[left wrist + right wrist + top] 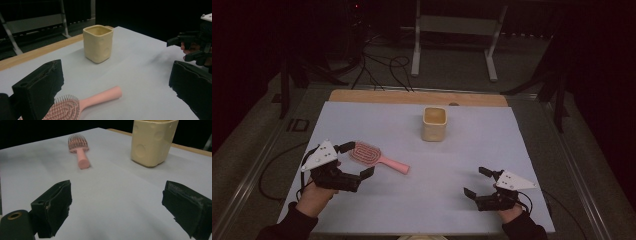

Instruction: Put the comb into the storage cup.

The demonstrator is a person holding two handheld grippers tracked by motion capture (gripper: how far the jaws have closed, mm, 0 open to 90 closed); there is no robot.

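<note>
On the table [362,210], both wide-open grippers flank the pink hairbrush [378,157], cream cup [434,123] beyond.

We find no readable text, label, brand, number or sign on anything in these three views.

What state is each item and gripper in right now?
hairbrush: lying flat on the sheet, bristles up, not gripped.
cup: upright, open top, looks empty.
left gripper: open, jaws either side of the brush head.
right gripper: open, holding nothing.
</note>
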